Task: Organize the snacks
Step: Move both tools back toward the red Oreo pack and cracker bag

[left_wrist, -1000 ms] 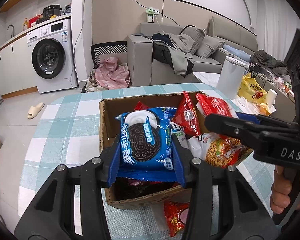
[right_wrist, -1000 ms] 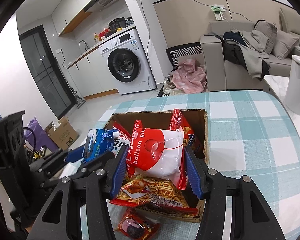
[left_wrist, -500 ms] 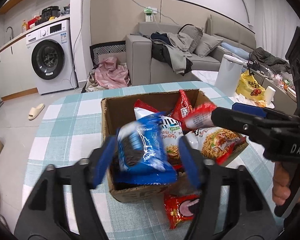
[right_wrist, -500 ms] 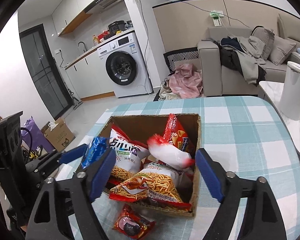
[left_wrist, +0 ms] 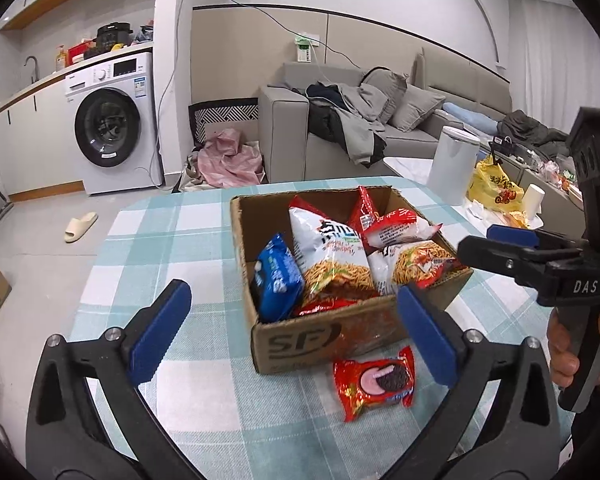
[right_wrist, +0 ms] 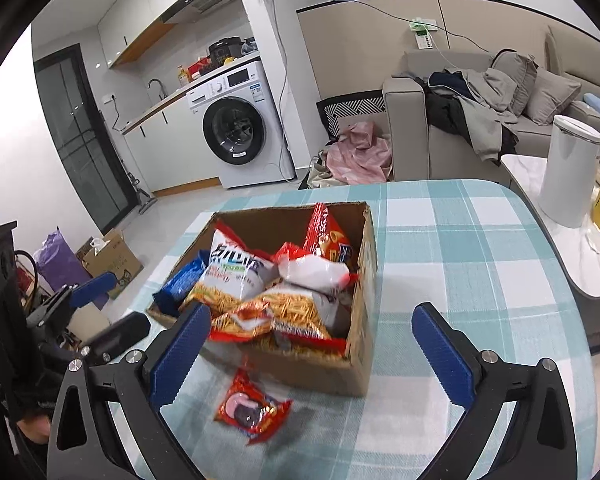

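Observation:
A cardboard box [left_wrist: 300, 344] [right_wrist: 364, 264] stands on the checked tablecloth [left_wrist: 188, 240], filled with several snack packs. A blue Oreo pack [left_wrist: 278, 276] [right_wrist: 182, 276] leans at its left side. A red and white balloon pack [left_wrist: 400, 224] [right_wrist: 314, 270] lies on noodle snack bags [left_wrist: 332, 256] [right_wrist: 276, 312]. A red Oreo pack [left_wrist: 376, 380] [right_wrist: 250, 404] lies on the cloth in front of the box. My left gripper [left_wrist: 292, 332] is open and empty, before the box. My right gripper [right_wrist: 312, 356] is open and empty, above the box's near edge.
A white bin [right_wrist: 570, 172] and a yellow bag [left_wrist: 494, 188] stand on a side table to the right. A sofa [left_wrist: 340, 136], a washing machine [left_wrist: 108, 128] and floor clutter lie beyond the table. The right gripper's body [left_wrist: 540, 264] shows at the right of the left wrist view.
Both grippers have opened and pulled back. The blue Oreo pack dropped into the box's left side and the balloon pack dropped onto the noodle bags.

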The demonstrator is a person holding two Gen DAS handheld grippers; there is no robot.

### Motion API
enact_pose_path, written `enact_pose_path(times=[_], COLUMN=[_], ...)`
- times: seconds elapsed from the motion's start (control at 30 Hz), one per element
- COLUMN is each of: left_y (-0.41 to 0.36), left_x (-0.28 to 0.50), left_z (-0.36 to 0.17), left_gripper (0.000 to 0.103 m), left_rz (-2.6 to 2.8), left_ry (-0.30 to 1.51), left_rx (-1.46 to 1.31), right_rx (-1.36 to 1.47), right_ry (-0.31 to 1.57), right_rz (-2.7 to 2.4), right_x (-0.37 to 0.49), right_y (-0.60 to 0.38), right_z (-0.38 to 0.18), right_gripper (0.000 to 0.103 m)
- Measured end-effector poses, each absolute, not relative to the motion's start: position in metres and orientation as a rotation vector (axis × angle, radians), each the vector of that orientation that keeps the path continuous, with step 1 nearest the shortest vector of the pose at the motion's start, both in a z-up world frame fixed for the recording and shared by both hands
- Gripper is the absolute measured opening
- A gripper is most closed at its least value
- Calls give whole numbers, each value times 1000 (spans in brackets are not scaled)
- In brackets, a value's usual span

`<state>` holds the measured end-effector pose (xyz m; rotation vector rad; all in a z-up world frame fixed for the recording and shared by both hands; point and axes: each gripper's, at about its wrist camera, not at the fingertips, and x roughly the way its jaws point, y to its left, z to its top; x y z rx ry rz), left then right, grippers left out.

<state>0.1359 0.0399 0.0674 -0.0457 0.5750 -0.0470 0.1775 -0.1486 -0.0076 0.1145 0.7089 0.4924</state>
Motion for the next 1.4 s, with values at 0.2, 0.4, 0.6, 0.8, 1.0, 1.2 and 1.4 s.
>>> enact_pose_path(times=[0.2, 0.4, 0.6, 0.8, 1.0, 1.2, 1.4], left_y=[46, 49, 48, 40, 31, 29, 34], left_x=[112, 101, 91, 73, 58, 47, 45], left_z=[66, 62, 60, 56, 54, 43, 28], left_gripper=[103, 103, 103, 103, 103, 103, 103], left_rz=[-52, -49, -39, -33, -34, -29, -6], left_ry=[581, 596, 597, 600, 609, 634, 669], left_rx=[-73, -91, -95, -76, -26, -1, -20], right_rx=[101, 63, 40, 61, 56, 60, 2], right_ry=[708, 723, 743, 760, 755, 763, 856], right_rz=[508, 504, 513, 512, 498, 481, 458], right_x=[156, 142, 127, 114, 101, 85, 74], right_y=[-150, -147, -146, -154, -158, -158, -145], right_z=[-9, -20, -32, -43, -45, -57, -80], right_gripper=[102, 102, 102, 102, 102, 102, 102])
